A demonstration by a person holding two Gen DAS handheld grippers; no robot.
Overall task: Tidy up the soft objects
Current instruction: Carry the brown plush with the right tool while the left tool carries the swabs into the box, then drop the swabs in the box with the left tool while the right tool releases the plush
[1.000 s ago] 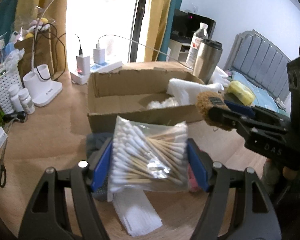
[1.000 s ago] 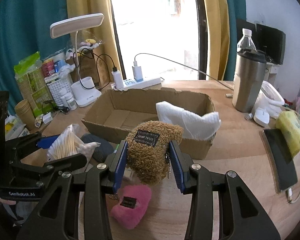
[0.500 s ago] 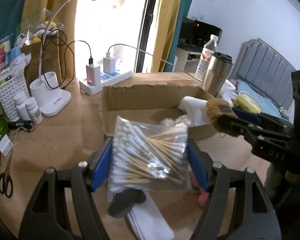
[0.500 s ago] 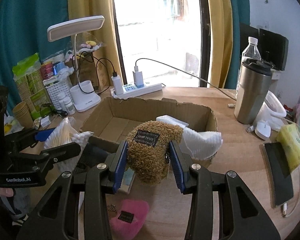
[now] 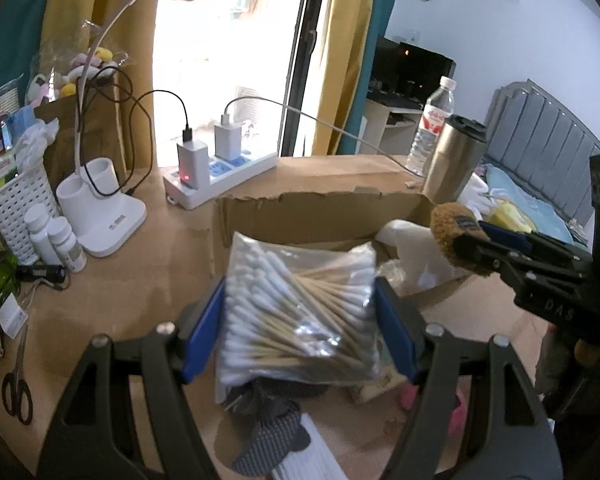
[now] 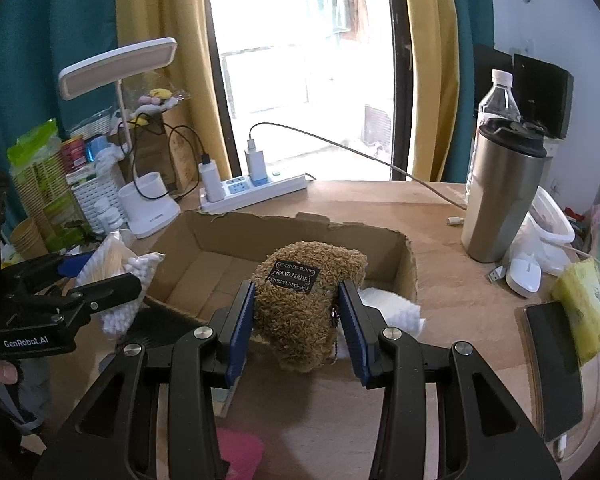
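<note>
Pink plush lies half hidden under the right tongs.

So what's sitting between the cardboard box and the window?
A white power strip with two chargers plugged in sits between the cardboard box and the window; the right wrist view shows it best.

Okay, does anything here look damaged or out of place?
The cardboard box has a ragged, torn top edge along its far wall, as if the flaps were ripped off. A pink plush lies loose on the table near the right gripper. Nothing looks spilled.
</note>
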